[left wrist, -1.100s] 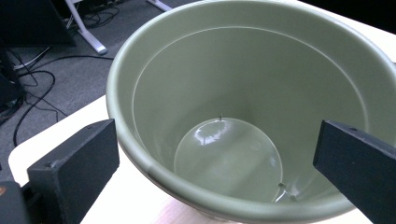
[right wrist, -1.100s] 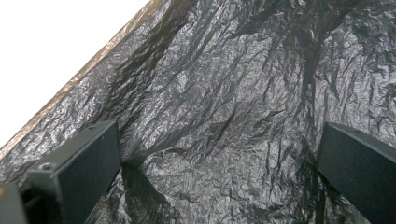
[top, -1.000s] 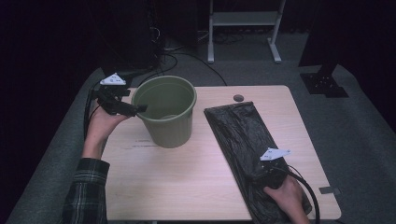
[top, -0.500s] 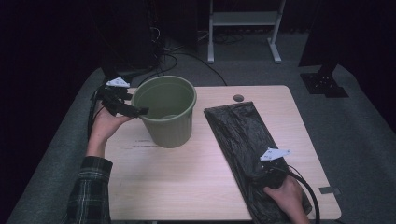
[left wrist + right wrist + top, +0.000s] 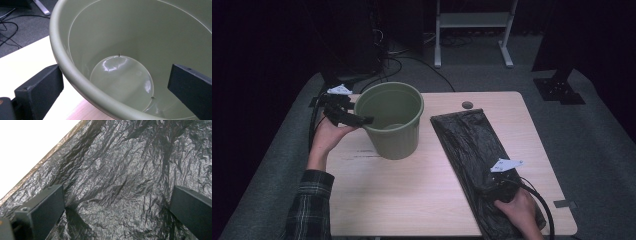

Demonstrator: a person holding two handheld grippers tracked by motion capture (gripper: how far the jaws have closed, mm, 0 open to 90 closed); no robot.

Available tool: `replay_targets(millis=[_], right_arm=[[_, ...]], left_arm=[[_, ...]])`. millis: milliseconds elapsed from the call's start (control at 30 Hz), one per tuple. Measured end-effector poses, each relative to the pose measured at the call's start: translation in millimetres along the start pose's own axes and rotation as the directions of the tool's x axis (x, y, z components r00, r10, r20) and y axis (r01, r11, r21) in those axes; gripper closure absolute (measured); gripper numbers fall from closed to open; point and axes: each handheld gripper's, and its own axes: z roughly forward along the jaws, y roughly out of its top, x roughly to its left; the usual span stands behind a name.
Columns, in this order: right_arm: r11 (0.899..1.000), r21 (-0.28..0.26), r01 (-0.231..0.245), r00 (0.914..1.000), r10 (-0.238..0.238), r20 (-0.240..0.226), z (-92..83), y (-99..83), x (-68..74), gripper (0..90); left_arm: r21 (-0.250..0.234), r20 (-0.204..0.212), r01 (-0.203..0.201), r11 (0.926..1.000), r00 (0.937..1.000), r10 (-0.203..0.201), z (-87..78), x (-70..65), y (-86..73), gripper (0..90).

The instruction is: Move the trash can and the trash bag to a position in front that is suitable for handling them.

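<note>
An olive-green plastic bucket (image 5: 391,122) stands on the left half of the pale wooden table (image 5: 412,200). My left gripper (image 5: 362,120) is at its left rim. In the left gripper view the left gripper (image 5: 115,95) is open, one jaw outside the bucket wall (image 5: 75,75) and the other inside over the shiny bottom. A crumpled black plastic bag (image 5: 472,145) lies flat along the table's right side. My right gripper (image 5: 493,181) rests on its near end. In the right gripper view the right gripper (image 5: 117,215) is open, jaws spread wide over the bag (image 5: 120,175).
A small round dark hole or cap (image 5: 467,105) sits on the table just beyond the bag's far end. Cables (image 5: 412,60) and a white metal stand (image 5: 472,22) lie on the grey floor behind the table. The table's front left is bare wood.
My left gripper has shifted slightly toward the bucket's rim. The bucket, the bag and the right gripper have stayed where they were.
</note>
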Motion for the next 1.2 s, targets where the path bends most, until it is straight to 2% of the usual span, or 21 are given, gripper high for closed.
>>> replay_targets(millis=[200, 300, 500, 767, 900, 1200], right_arm=[[1.000, 0.000, 0.001, 1.0000, -0.001, 0.000, 0.0, 0.0, 0.0, 0.0], [1.000, -0.001, 0.000, 1.0000, 0.000, 0.000, 0.1, 0.0, 0.0, 0.0], [1.000, -0.001, 0.000, 1.0000, 0.000, 0.000, 0.1, 0.0, 0.0, 0.0], [1.000, -0.001, -0.001, 1.0000, 0.001, -0.001, 0.0, 0.0, 0.1, 0.0], [1.000, 0.000, -0.002, 1.0000, 0.002, -0.001, 0.0, 0.1, 0.2, 0.0], [1.000, 0.000, -0.001, 1.0000, 0.001, -0.001, 0.0, 0.0, 0.1, 0.0]], left_arm=[[0.002, 0.029, -0.009, 1.0000, 0.9995, 0.008, 1.6, -10.9, -1.9, 0.0], [0.010, 0.032, -0.030, 0.9995, 0.9991, 0.030, 4.4, -20.8, -3.5, 0.0], [-0.015, 0.065, -0.037, 0.9992, 0.9971, 0.038, 4.9, -39.7, -7.6, 0.0], [-0.005, 0.085, -0.065, 0.9979, 0.9942, 0.066, 4.3, -62.4, -8.3, 0.0], [-0.013, 0.096, -0.067, 0.9977, 0.9931, 0.068, 3.5, -74.4, -10.6, 0.0], [-0.018, 0.142, -0.092, 0.9956, 0.9855, 0.093, 2.5, -104.3, -14.7, 0.0]])
